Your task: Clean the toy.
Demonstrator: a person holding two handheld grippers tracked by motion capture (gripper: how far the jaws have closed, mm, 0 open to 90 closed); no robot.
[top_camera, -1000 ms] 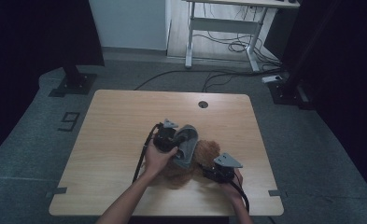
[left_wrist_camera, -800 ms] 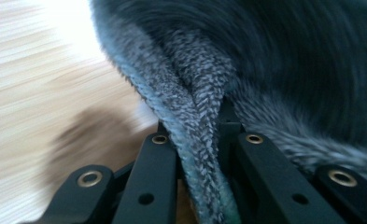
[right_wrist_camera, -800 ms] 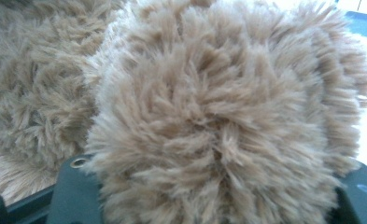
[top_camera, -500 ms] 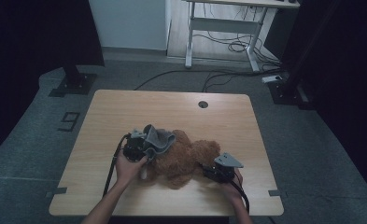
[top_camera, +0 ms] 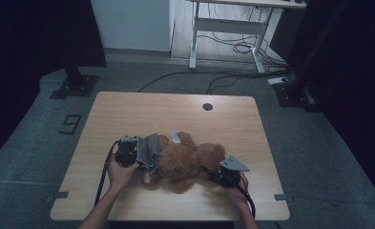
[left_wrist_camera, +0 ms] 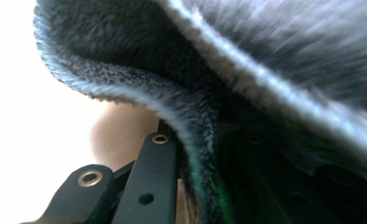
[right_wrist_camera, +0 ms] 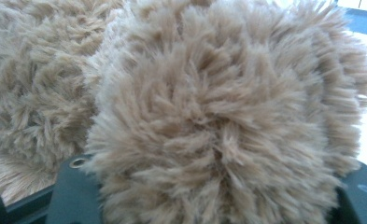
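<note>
A teddy bear [top_camera: 187, 160] lies on the counter [top_camera: 128, 112], toward its near edge and about midway across. A cloth [top_camera: 149, 151] sits at the bear's left end, touching it, with the left gripper [top_camera: 140, 153] just beside it on the left and the cloth caught between its jaws. The right gripper [top_camera: 219, 174] is at the bear's right near side, its jaws around a limb [right_wrist_camera: 218, 130]. A small hole [top_camera: 207, 106] lies in the counter behind the bear, near the far edge.

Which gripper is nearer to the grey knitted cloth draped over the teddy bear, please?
Left. The left gripper has the grey knitted cloth between its jaws at the fluffy brown teddy bear's left end; the right gripper is at the bear's opposite end, clamping brown fur.
</note>
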